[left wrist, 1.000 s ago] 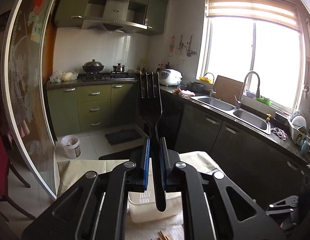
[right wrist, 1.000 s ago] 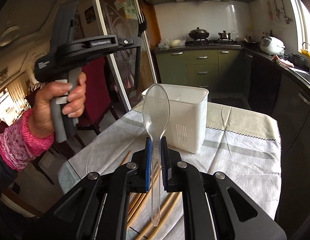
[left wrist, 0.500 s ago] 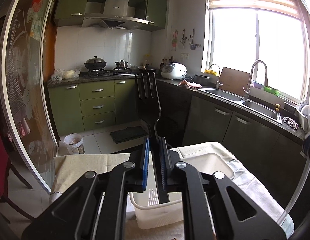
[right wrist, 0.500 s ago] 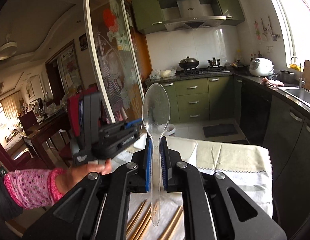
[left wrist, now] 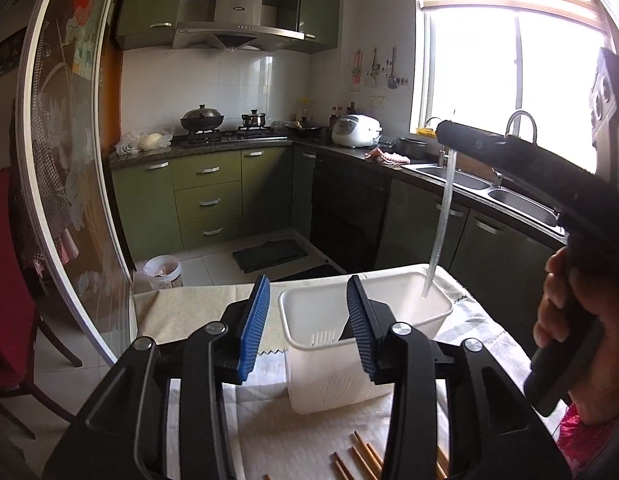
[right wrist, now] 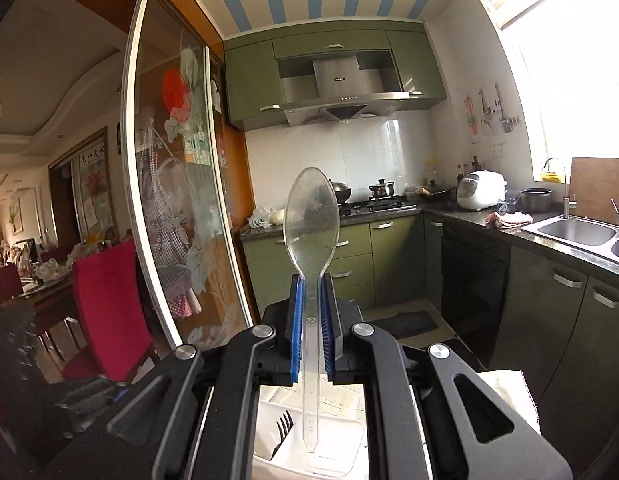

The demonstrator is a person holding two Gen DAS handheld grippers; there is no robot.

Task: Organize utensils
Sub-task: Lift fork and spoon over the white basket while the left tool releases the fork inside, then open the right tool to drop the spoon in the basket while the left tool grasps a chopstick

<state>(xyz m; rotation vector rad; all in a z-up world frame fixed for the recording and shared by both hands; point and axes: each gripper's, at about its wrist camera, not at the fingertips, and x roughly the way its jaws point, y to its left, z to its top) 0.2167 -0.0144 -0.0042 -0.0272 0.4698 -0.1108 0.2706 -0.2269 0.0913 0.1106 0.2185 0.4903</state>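
Note:
My left gripper is open and empty just above the near end of the white utensil basket. The black fork stands inside the basket's left part, tines up. My right gripper is shut on a clear plastic spoon, bowl up; it hangs over the basket. In the left wrist view the spoon's handle dips into the basket's far right end. Several wooden chopsticks lie on the tablecloth in front of the basket.
The basket stands on a table with a pale tablecloth. A glass sliding door is on the left, with a red chair behind it. Kitchen counters with a sink run along the right.
My left gripper has opened and let go of the black fork, which now stands in the basket. My right gripper has moved over the basket with the spoon's handle pointing down into it.

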